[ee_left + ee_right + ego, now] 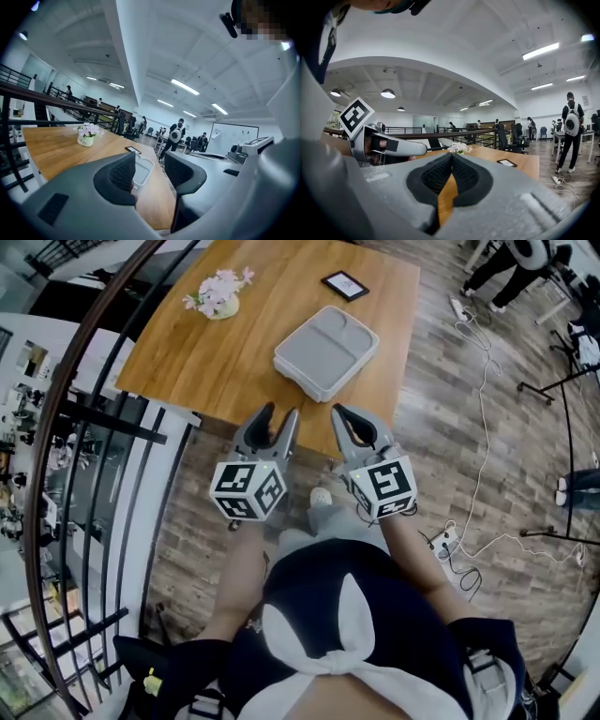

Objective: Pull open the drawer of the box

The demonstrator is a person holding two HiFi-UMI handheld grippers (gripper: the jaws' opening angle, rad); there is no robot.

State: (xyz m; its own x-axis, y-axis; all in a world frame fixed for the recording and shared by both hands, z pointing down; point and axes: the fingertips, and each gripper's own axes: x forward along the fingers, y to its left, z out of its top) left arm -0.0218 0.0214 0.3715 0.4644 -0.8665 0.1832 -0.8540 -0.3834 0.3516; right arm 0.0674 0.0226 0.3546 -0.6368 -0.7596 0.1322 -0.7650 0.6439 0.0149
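A flat grey box (pixel 325 351) with rounded corners lies on the wooden table (pixel 187 352), its near corner close to the table's front edge. I cannot make out a drawer front on it. My left gripper (pixel 279 415) hovers just short of that edge, open, with nothing between its pads. In the left gripper view the box (pixel 142 169) shows through the gap of the left gripper (pixel 150 171). My right gripper (pixel 349 418) hangs beside the left one, also short of the box. In its own view the right gripper (pixel 451 161) is shut, tips touching, holding nothing.
A small pot of pink flowers (pixel 218 294) and a flat black item (pixel 345 285) sit at the table's far side. A dark railing (pixel 103 409) runs along the left. White cables (pixel 478 456) trail over the floor at right, near stands and people.
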